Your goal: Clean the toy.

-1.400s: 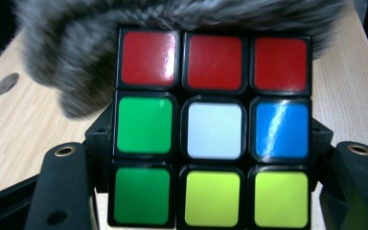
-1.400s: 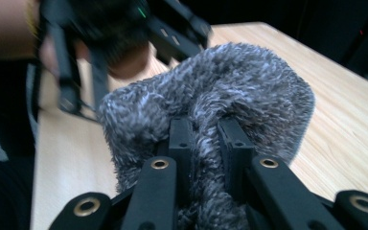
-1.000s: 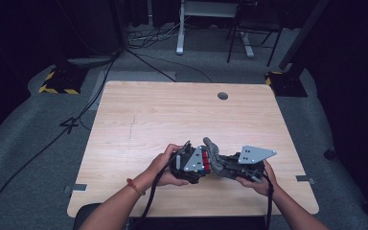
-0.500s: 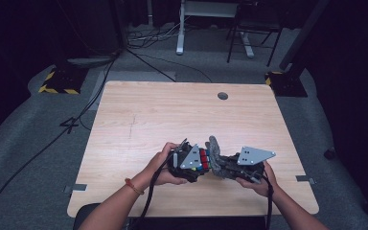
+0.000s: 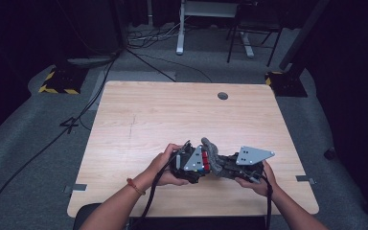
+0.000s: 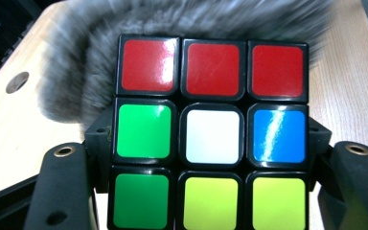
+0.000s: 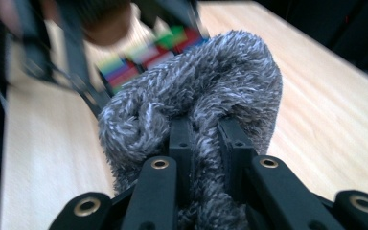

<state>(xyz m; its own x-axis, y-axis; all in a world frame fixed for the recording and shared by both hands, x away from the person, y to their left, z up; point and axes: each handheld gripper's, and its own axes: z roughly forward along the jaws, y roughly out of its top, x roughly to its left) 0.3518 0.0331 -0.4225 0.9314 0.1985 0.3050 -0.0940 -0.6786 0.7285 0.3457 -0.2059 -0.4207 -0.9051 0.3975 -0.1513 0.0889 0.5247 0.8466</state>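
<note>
A: Barely anything has shifted since a second ago: both hands sit at the same spot near the front edge of the table [image 5: 139, 115], and the cloth [image 5: 212, 152] has swung a touch nearer the cube [image 5: 200, 160]

B: Who has the cube?

A: Left gripper [image 5: 188, 162], and it's a firm one! In the left gripper view both jaws press the cube's [image 6: 212, 134] side faces at the middle row. Facing that camera: three red squares on top, green, white and blue across the middle, green and two yellow-green below

B: And the right gripper [image 5: 227, 165]?

A: Pinching the cloth. In the right gripper view the jaws are nearly together with grey fuzzy cloth [image 7: 196, 100] bunched between and over them

B: How close are cloth and cube?

A: Close! From the left gripper the cloth [image 6: 86, 57] arcs blurred behind the cube's top and left side. From the right gripper the cube [image 7: 139, 55] is a blurred patch of colour just past the cloth. Whether they touch, I can't tell

B: On the table or off it?

A: Held just above the wood, between the two hands
</note>
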